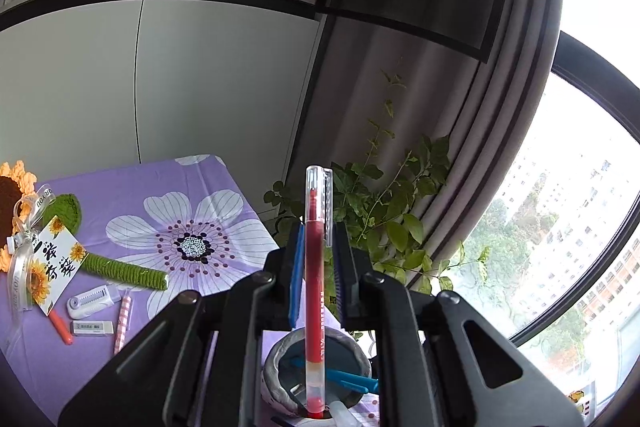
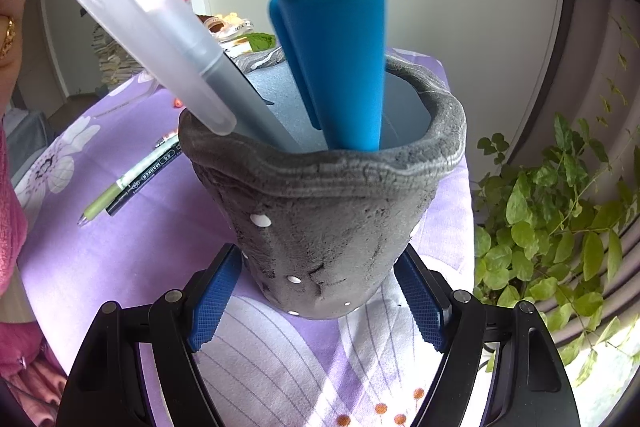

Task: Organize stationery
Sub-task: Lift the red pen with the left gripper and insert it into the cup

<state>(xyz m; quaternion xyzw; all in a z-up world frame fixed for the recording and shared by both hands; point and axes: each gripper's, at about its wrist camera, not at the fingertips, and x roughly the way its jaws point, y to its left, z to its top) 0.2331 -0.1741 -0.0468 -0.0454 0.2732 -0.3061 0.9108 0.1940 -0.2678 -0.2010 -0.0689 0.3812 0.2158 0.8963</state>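
Left claw (image 1: pixel 316 267) grasping upright clear-capped red pen (image 1: pixel 314 291) over grey pen cup (image 2: pixel 328 211); right claw (image 2: pixel 316 307) released.

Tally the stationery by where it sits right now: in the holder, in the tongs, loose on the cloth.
In the grey holder: 2
Held in the left tongs: 1, the red pen
Loose on the cloth: 6
Total: 9

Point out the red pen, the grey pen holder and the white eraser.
red pen (image 1: pixel 314 291): left wrist view, middle of its red barrel between the fingers.
grey pen holder (image 2: pixel 320 227): right wrist view, its outer front wall.
white eraser (image 1: pixel 93 327): left wrist view, its top face.
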